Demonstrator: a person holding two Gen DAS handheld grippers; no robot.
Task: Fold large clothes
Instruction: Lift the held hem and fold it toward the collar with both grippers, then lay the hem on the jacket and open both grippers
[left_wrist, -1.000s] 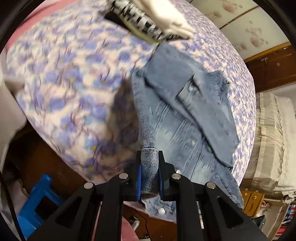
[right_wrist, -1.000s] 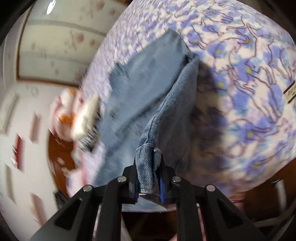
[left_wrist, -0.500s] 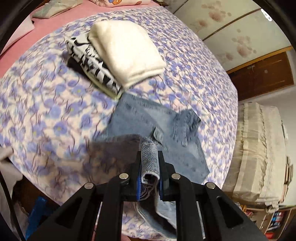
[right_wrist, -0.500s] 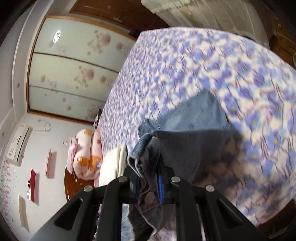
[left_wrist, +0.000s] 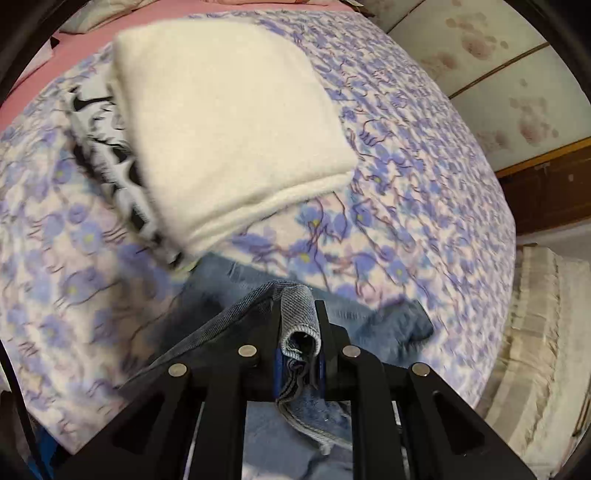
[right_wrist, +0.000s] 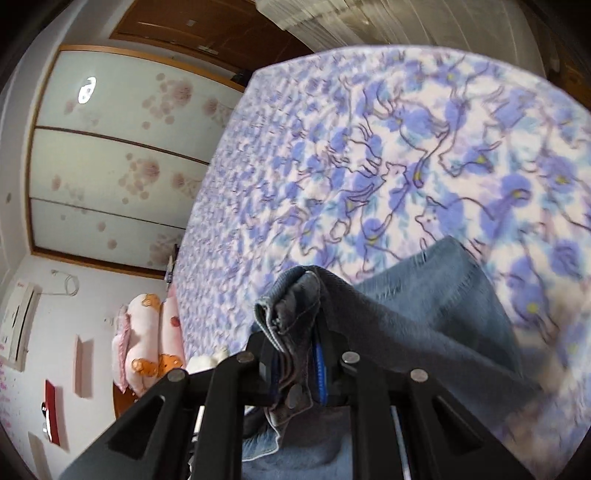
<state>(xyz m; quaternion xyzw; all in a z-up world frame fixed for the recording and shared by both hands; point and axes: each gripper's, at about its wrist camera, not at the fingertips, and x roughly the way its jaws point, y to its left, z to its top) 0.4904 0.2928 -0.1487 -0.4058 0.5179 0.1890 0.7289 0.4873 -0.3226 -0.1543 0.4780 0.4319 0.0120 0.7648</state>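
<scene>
A blue denim jacket (left_wrist: 391, 325) lies on a bed with a purple flowered cover (left_wrist: 406, 155). My left gripper (left_wrist: 298, 354) is shut on a folded hem of the jacket and holds it over the part lying on the bed. My right gripper (right_wrist: 295, 369) is shut on another bunched edge of the denim jacket (right_wrist: 436, 295), with a metal button showing between the jaws. The cloth under both grippers hides the rest of the jacket.
A folded cream garment (left_wrist: 229, 122) sits on a black-and-white folded one (left_wrist: 110, 162) just beyond the jacket. A pink pillow (right_wrist: 144, 350) lies at the bed's far end. Sliding doors (right_wrist: 122, 155) and a curtain (left_wrist: 546, 354) stand beside the bed.
Both grippers have carried the jacket's lower edge up and forward over its upper part, toward the folded stack. The stack now looms much closer in the left wrist view.
</scene>
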